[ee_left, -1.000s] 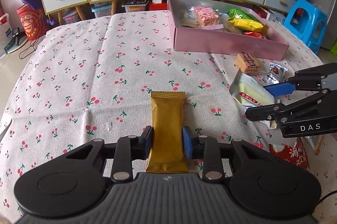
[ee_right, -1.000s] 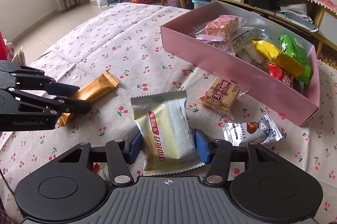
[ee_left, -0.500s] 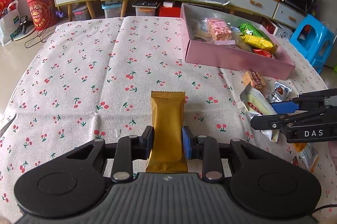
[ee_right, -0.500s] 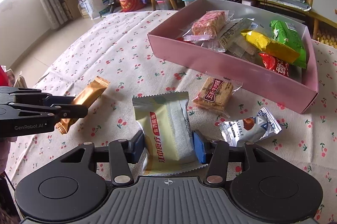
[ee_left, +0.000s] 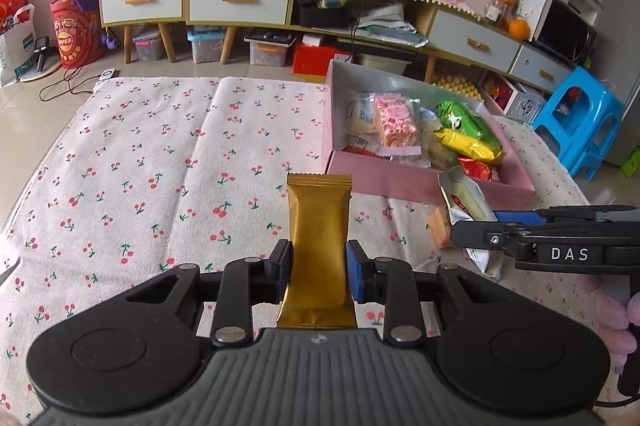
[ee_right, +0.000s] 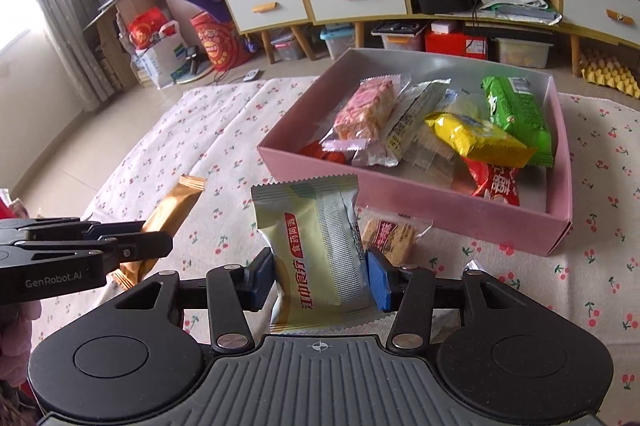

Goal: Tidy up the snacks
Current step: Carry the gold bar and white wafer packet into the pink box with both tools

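My left gripper is shut on a gold snack packet and holds it above the cherry-print tablecloth. My right gripper is shut on a pale green-and-white snack packet, also lifted. The pink box with several snacks inside stands ahead of both; it also shows in the left wrist view. The right gripper with its packet shows at the right of the left wrist view. The left gripper with the gold packet shows at the left of the right wrist view.
A brown biscuit packet lies on the cloth just before the pink box. Cabinets and drawers stand beyond the table's far edge. A blue stool stands at the right.
Both grippers have risen off the table with their packets held, and the views now tilt up toward the pink box and the room.
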Available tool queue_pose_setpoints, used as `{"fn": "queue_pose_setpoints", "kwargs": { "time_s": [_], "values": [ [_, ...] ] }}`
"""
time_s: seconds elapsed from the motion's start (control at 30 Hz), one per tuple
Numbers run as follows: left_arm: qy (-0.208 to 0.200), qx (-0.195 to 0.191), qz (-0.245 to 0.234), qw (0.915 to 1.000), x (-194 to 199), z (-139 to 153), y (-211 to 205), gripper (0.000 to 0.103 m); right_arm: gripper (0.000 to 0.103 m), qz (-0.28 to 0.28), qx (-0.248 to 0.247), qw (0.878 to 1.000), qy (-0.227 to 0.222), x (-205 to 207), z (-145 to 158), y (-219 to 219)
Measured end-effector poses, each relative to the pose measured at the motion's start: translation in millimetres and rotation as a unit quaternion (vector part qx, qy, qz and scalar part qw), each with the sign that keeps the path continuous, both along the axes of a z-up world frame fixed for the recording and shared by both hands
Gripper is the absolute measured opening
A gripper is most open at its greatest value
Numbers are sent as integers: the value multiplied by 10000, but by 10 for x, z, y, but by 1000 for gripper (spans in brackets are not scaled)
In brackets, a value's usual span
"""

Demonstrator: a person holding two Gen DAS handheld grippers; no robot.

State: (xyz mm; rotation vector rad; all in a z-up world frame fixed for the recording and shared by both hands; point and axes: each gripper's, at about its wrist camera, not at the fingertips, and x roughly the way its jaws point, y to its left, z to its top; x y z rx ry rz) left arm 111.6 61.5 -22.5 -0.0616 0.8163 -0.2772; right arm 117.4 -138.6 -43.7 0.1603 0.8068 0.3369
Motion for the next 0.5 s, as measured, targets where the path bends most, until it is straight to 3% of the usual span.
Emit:
{"fn": "queue_pose_setpoints", "kwargs": {
  "time_s": [0.5],
  "values": [
    [-363, -589, 161, 9975, 455, 87, -265, 27, 48, -1200, 544, 9912, -146, 459, 80, -397]
  ]
}}
